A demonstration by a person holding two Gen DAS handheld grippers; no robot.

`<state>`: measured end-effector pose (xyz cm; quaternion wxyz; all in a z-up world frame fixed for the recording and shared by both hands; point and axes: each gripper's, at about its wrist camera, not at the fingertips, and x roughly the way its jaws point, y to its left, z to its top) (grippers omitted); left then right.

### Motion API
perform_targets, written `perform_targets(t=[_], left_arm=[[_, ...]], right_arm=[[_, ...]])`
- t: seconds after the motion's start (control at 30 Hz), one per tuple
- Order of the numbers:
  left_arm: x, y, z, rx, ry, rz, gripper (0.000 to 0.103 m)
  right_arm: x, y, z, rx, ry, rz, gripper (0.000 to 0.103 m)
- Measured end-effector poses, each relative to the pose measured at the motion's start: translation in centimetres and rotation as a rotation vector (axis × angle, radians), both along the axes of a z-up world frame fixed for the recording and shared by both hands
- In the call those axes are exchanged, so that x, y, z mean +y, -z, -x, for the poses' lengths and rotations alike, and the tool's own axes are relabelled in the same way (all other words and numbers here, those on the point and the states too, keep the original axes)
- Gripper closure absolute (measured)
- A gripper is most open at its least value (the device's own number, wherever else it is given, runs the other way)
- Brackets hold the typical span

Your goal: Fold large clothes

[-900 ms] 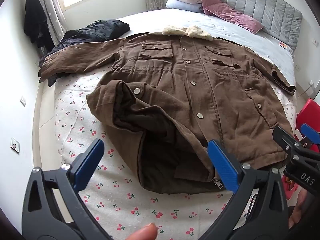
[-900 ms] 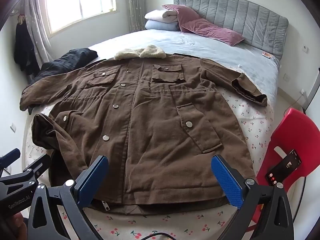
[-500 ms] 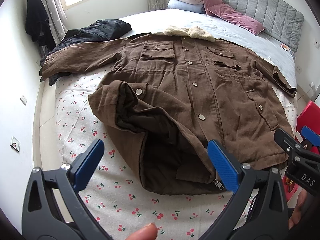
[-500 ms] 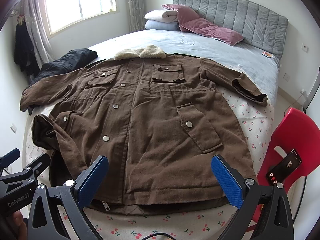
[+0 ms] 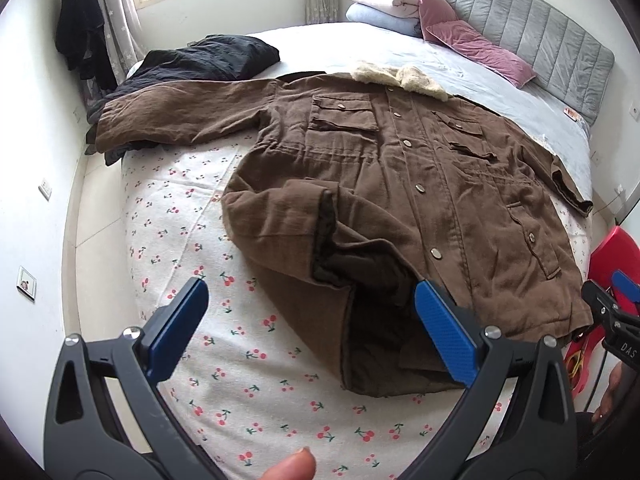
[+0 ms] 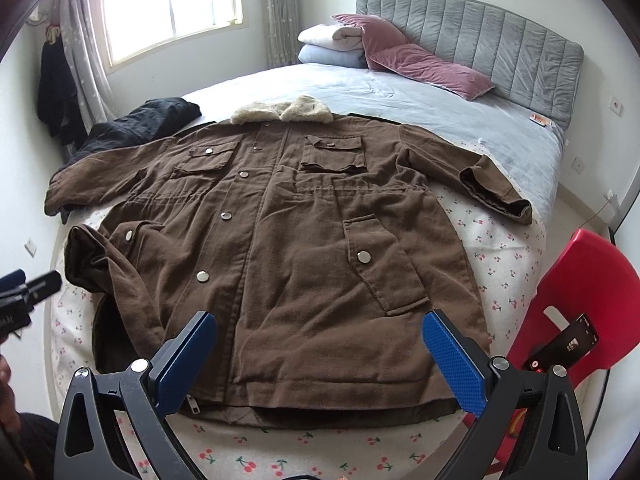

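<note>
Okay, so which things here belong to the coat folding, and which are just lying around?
Part of the job:
brown coat
left gripper, open
right gripper, open
bed it lies on

Just lying about:
black garment
pink pillows
folded blankets
red chair
phone

Daylight pours through the window [image 6: 172,4] in the far white wall, with pale curtains [image 6: 280,12] beside it and dark clothes [image 6: 56,88] hanging in the corner. The bed [image 6: 400,96] has a grey padded headboard [image 6: 480,36], mauve pillows [image 6: 428,68] and folded blankets [image 6: 332,46]. A red plastic chair [image 6: 580,284] stands on the pale tiled floor [image 5: 100,216] alongside.
</note>
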<state>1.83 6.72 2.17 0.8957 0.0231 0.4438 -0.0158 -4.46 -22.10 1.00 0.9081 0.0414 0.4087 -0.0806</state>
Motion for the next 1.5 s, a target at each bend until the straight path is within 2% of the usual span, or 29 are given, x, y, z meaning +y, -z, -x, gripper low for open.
perform_targets(t=[0.13, 0.2, 0.3, 0.37, 0.43, 0.5, 0.53, 0.6, 0.63, 0.7, 0.77, 0.83, 0.97, 1.03, 1.07, 1.1, 1.13, 1.17, 1.2, 1.23, 1.27, 1.3, 1.33, 1.37, 1.4, 1.43, 1.5], left_arm=[[2.1, 0.4, 0.3, 0.052, -0.01, 0.025, 0.0], [2.4, 1.3, -0.1, 0.076, 0.007, 0.096, 0.0], [2.5, 2.5, -1.5, 0.102, -0.003, 0.154, 0.004], [2.2, 2.6, -2.5, 0.117, -0.006, 0.161, 0.006], [1.7, 2.7, -3.4, 0.103, 0.006, 0.135, 0.009], [1.5, 3.1, -4.5, 0.085, 0.001, 0.085, 0.024], [1.7, 3.5, -5.2, 0.086, -0.003, 0.079, 0.028], [2.3, 4.1, -6.3, 0.1, -0.019, 0.103, 0.047], [2.7, 4.4, -6.7, 0.108, -0.018, 0.124, 0.053], [3.3, 4.6, -7.0, 0.119, -0.019, 0.143, 0.084], [4.2, 4.0, -6.3, 0.092, -0.028, 0.129, 0.093], [5.1, 2.8, -5.0, 0.047, -0.036, 0.092, 0.094], [9.7, 1.6, -1.6, -0.005, -0.058, 0.113, 0.096], [12.1, 2.6, -0.5, 0.087, -0.077, 0.105, 0.096], [13.3, 4.3, 0.0, 0.151, -0.092, 0.078, 0.098], [13.9, 5.6, 0.3, 0.201, -0.126, -0.022, 0.101], [14.7, 7.0, 0.7, 0.23, -0.167, -0.142, 0.101], [15.9, 7.9, 1.2, 0.27, -0.19, -0.187, 0.101], [17.0, 8.5, 1.4, 0.296, -0.198, -0.154, 0.101], [18.0, 8.4, 1.7, 0.303, -0.198, -0.082, 0.101], [18.6, 7.9, 1.9, 0.289, -0.193, -0.018, 0.092], [18.9, 7.2, 1.9, 0.26, -0.172, 0.049, 0.069], [18.8, 6.5, 1.7, 0.226, -0.144, 0.096, 0.054], [18.6, 6.0, 1.2, 0.174, -0.108, 0.138, 0.03], [18.0, 5.2, 0.5, 0.146, -0.067, 0.16, 0.022], [17.3, 4.7, -0.4, 0.126, -0.018, 0.188, 0.021], [15.9, 5.0, -2.8, 0.167, 0.031, 0.228, 0.021]], right_arm=[[-2.6, 0.0, 0.8, 0.005, 0.038, 0.006, 0.0], [-4.0, 0.3, 1.2, 0.021, 0.054, -0.017, 0.0], [-5.8, 0.9, 1.3, 0.058, 0.075, -0.047, 0.0], [-6.5, 1.0, 1.5, 0.066, 0.069, -0.051, 0.0], [-7.3, 1.1, 1.7, 0.07, 0.066, -0.05, 0.0], [-8.2, 1.1, 1.7, 0.07, 0.069, -0.051, 0.0], [-8.7, 1.2, 1.7, 0.073, 0.076, -0.05, 0.0], [-9.4, 1.5, 1.5, 0.084, 0.08, -0.054, 0.0], [-9.6, 1.7, 1.5, 0.092, 0.079, -0.056, 0.0], [-9.8, 2.2, 1.3, 0.11, 0.078, -0.052, 0.0], [-9.9, 2.5, 1.2, 0.119, 0.075, -0.057, 0.0], [-10.0, 2.7, 1.2, 0.125, 0.074, -0.064, 0.0], [-10.1, 2.9, 1.2, 0.135, 0.068, -0.06, 0.0], [-10.2, 3.2, 1.2, 0.143, 0.069, -0.059, 0.0], [-10.3, 3.3, 1.3, 0.148, 0.068, -0.058, 0.0], [-10.3, 3.5, 1.3, 0.152, 0.067, -0.058, 0.0], [-10.5, 3.7, 1.3, 0.158, 0.066, -0.056, 0.0], [-10.7, 4.0, 1.3, 0.164, 0.063, -0.056, 0.0], [-11.0, 4.2, 1.3, 0.171, 0.057, -0.06, 0.0], [-11.3, 4.5, 1.2, 0.178, 0.052, -0.069, 0.0], [-11.7, 4.7, 1.1, 0.184, 0.045, -0.086, 0.0], [-12.1, 4.9, 0.9, 0.188, 0.036, -0.11, 0.0], [-12.6, 5.2, 0.6, 0.189, 0.022, -0.145, 0.0], [-13.2, 5.6, 0.2, 0.187, 0.009, -0.19, 0.0], [-13.7, 5.9, -0.2, 0.184, 0.006, -0.225, 0.0], [-14.3, 6.4, -0.6, 0.187, 0.012, -0.26, 0.0], [-15.5, 7.6, -1.4, 0.198, 0.027, -0.309, 0.0]])
